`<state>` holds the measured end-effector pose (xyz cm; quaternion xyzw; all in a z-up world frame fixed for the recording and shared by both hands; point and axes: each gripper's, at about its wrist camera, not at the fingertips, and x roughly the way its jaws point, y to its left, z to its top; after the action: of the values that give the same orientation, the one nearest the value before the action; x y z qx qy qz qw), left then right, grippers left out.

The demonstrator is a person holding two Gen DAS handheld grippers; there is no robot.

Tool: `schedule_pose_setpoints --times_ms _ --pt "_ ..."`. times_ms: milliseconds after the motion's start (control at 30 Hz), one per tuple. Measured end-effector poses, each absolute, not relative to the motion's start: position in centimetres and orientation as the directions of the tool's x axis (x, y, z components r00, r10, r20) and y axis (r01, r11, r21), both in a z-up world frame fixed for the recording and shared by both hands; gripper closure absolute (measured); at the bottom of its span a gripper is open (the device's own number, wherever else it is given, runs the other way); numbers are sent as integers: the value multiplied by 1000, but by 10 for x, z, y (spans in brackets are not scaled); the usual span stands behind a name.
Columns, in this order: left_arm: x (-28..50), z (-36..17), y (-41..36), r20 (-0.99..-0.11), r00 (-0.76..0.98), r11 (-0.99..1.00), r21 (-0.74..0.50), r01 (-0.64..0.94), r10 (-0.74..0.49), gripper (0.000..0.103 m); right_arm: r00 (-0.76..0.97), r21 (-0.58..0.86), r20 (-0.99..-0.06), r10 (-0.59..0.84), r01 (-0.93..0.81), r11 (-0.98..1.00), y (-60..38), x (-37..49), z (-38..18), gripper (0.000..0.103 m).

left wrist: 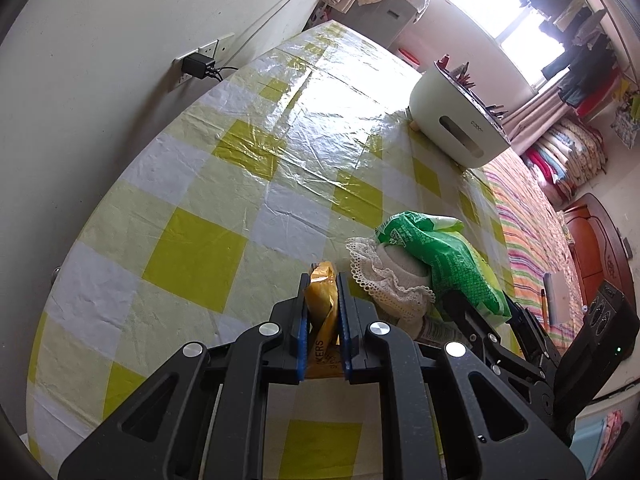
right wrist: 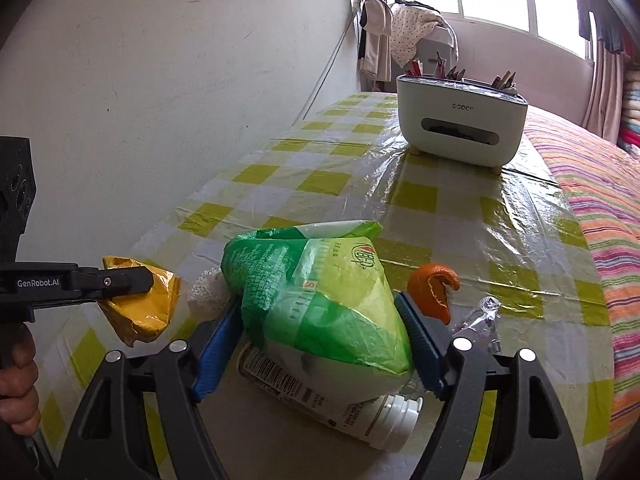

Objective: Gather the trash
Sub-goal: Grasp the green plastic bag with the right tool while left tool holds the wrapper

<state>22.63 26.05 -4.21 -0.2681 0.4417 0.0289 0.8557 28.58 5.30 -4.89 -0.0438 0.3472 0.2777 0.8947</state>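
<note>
**Two tools busy picking up trash on the checked desk**

The left tool (left wrist: 323,280) is shut tight on a yellow wrapper (right wrist: 138,304). It holds the wrapper up off the desk (left wrist: 200,184), so that piece looks picked up and ready to go to the bin. A hand (right wrist: 16,384) holds this tool at the left edge of the right wrist view.

The right tool (right wrist: 320,316) has its two blue pads on either side of a green bag (right wrist: 320,300). The pads (right wrist: 420,344) are at the bag's sides, but I cannot tell if they are squeezing it yet. The tool is there, I think, to grab the bag next.

The green bag lies on top of a white bottle (right wrist: 340,408) that is on its side. A bit of white lace (left wrist: 384,276) sits just beside the bag. An orange peel (right wrist: 434,288) and a scrap of clear plastic (right wrist: 482,316) lie near the right pad, on the desk.

A white bin (right wrist: 460,128) stands far back on the desk, well apart from the trash. It already has some things sticking out of its top, so the trash probably goes there.

Counting: two tools, one yellow wrapper, one green bag, one bottle, one lace piece, one peel, one plastic scrap, one bin.
</note>
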Motion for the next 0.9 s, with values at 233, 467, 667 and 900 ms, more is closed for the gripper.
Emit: schedule_pose_setpoints --times_ms 233,467,667,900 --pt "216 -37 248 -759 626 871 -418 -256 -180 91 622 151 -613 487 -513 845 33 275 -39 56" --pt "203 -22 229 -712 670 879 -436 -191 -207 91 657 203 -548 517 -496 844 0 252 -16 56" --pt "195 -15 210 -687 684 874 -463 -151 -246 91 676 249 -519 524 -466 849 -27 239 -8 56" --pt "188 -5 188 -652 702 867 -488 -97 -288 91 716 272 -484 504 -424 864 -58 217 -1 56"
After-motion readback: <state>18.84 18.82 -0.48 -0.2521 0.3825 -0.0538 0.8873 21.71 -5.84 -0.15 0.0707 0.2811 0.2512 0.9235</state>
